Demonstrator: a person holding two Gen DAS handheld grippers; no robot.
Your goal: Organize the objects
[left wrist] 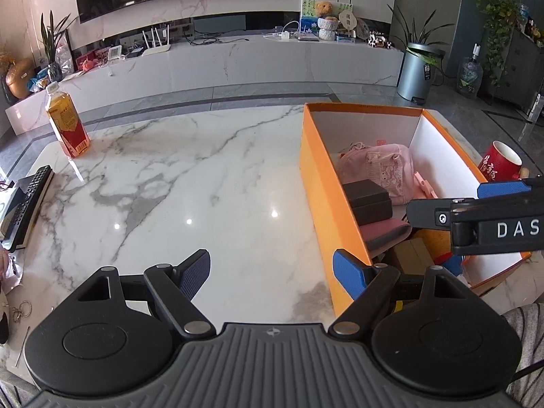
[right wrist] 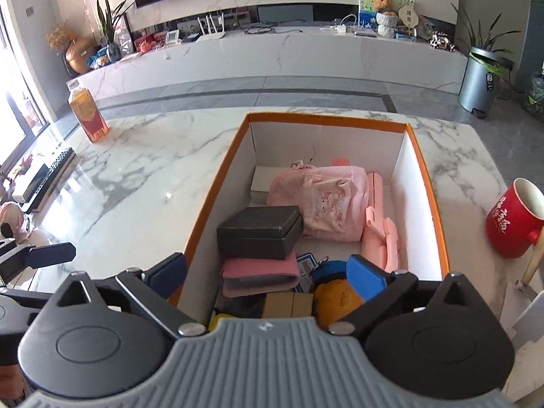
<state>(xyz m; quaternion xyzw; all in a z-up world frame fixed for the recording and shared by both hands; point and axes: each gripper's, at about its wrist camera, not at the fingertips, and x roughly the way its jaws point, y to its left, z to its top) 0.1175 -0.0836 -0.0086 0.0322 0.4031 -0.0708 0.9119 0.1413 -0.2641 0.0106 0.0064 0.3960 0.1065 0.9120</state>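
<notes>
An orange cardboard box with white inner walls stands on the marble table. Inside lie a pink cloth bag, a black case, a pink wallet, a pink plastic piece, a tan block and an orange round thing. My right gripper is open above the box's near end, holding nothing; it also shows from the side. My left gripper is open and empty over bare table, its right finger against the box's near left corner.
A bottle of amber tea stands at the table's far left. A red mug sits right of the box, with a wooden handle beside it. A black remote and a key ring lie at the left edge.
</notes>
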